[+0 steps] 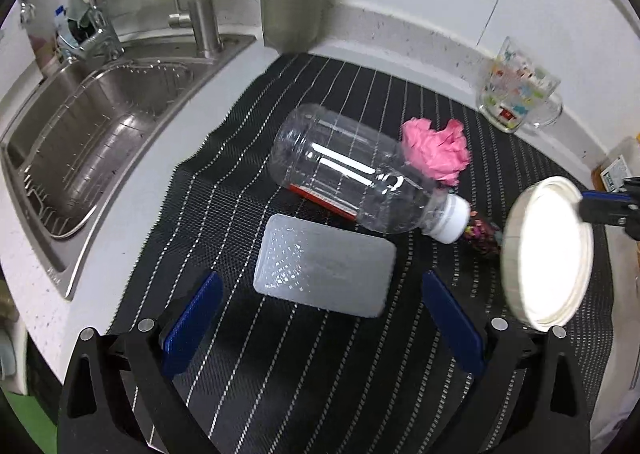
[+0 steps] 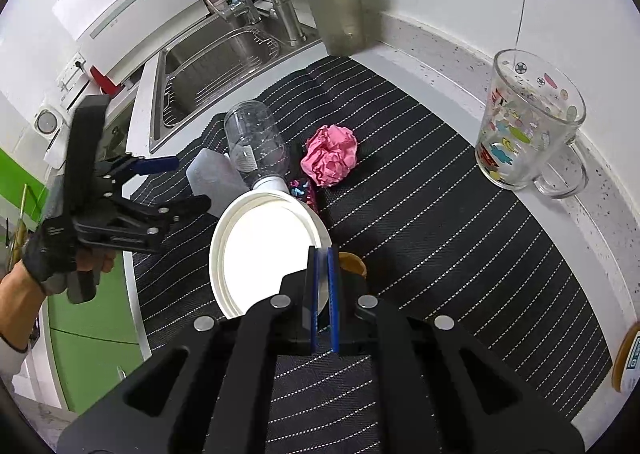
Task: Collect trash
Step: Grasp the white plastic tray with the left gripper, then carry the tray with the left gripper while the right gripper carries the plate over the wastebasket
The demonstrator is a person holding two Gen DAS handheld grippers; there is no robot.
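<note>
Your right gripper (image 2: pixel 325 254) has its blue fingers (image 2: pixel 333 294) pressed together on the rim of the white paper bowl (image 2: pixel 264 250), pinching it at its near edge; the bowl hangs tilted above the striped mat (image 2: pixel 440 238), its open side turned toward the camera. In the left wrist view the same bowl (image 1: pixel 548 254) appears at the right, held on edge by the right gripper (image 1: pixel 588 205) entering from the frame's right side.

Your left gripper (image 1: pixel 320 310) has its fingers (image 1: pixel 196 318) spread wide with nothing between them, poised over the translucent plastic lid (image 1: pixel 324 270), which lies flat on the mat (image 1: pixel 280 374). In the right wrist view your gloved left hand (image 2: pixel 60 262) holds that gripper (image 2: pixel 176 183) at the left, above the mat's edge.

Remaining trash on the mat: a clear plastic bottle (image 1: pixel 352 173) lying on its side, white cap toward the bowl, just behind the lid; a crumpled pink paper ball (image 1: pixel 436 151) touching the bottle's shoulder; a small patterned wrapper (image 1: pixel 484 236) just beside the cap.

Also on the bench (image 1: pixel 132 173): a printed glass mug (image 2: pixel 524 125) upright by the wall, a grey lidded tumbler (image 2: pixel 340 5) at the back, and the steel sink (image 1: pixel 92 141) with its wire rack to the left.
</note>
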